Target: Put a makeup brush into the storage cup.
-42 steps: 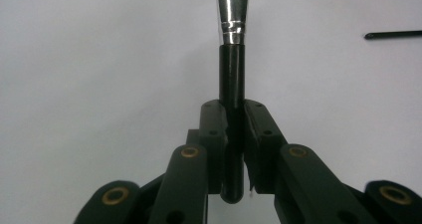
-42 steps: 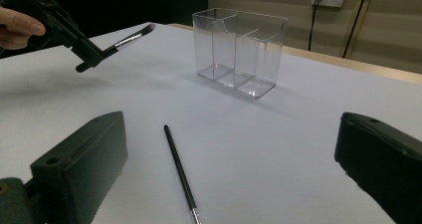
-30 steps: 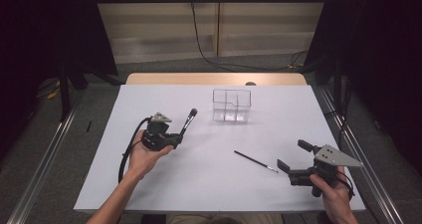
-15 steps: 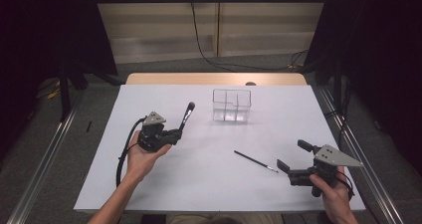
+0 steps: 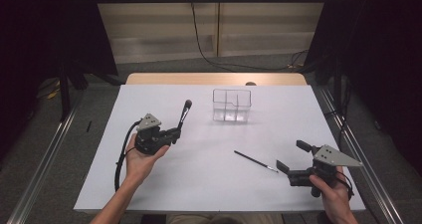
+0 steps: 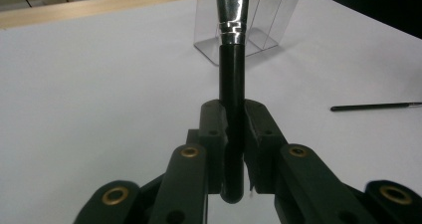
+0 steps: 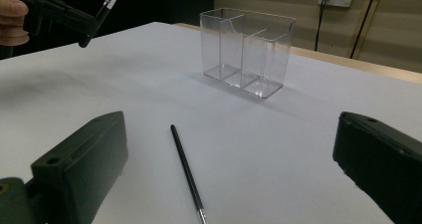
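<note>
Starting at the left of the high view, we see the left gripper (image 5: 175,132) clenched on the black handle of a makeup brush (image 5: 183,115). In the left gripper view the jaws press the handle from both sides, silver ferrule above them. The brush stands steeper than a second ago: its bristle tip now points up and away toward the clear organizer (image 5: 232,105), where earlier it leaned further right. The hand (image 5: 141,157) under the gripper has shifted only slightly. The brush is off the table (image 5: 199,184), left of the organizer and apart from it.

Mid-table, a thin black brush (image 5: 255,161) lies flat on the white surface, same spot as before, just beside the right gripper's jaws.

At the right, the right gripper (image 5: 293,158) sits unchanged, jaws spread wide and released, nothing between them. In the right gripper view the thin brush lies ahead between the jaws, probably untouched, though its near end is cut off.
</note>
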`<state>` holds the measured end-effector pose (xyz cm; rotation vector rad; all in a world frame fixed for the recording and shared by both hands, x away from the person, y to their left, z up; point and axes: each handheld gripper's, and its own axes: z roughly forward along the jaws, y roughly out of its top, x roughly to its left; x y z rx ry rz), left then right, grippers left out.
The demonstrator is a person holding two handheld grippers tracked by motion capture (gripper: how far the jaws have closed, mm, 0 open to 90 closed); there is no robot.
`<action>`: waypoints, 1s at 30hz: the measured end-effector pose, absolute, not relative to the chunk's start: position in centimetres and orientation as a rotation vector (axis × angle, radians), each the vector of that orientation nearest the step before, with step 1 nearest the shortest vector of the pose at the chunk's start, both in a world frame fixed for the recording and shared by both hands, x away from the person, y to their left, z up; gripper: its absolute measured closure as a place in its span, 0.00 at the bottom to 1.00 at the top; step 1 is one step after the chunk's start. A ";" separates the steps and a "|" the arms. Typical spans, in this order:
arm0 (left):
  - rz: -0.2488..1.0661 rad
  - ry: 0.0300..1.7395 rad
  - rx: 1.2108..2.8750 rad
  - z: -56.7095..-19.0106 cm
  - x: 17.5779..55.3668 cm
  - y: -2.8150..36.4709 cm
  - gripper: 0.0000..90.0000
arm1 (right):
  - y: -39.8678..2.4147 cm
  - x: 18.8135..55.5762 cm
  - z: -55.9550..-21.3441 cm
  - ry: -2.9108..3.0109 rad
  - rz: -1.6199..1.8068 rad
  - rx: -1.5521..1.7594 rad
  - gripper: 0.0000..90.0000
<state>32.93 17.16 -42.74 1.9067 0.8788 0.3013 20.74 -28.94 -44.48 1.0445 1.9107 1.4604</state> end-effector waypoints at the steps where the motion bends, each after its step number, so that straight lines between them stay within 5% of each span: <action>1: 0.295 0.882 1.891 -42.6 32.9 17.3 0.89 | -28.9 20.7 -44.5 1.911 1.460 1.045 0.00; 30: 0.345 0.750 1.778 -42.3 30.8 16.2 0.89 | -26.8 21.3 -44.0 1.929 1.551 1.003 0.00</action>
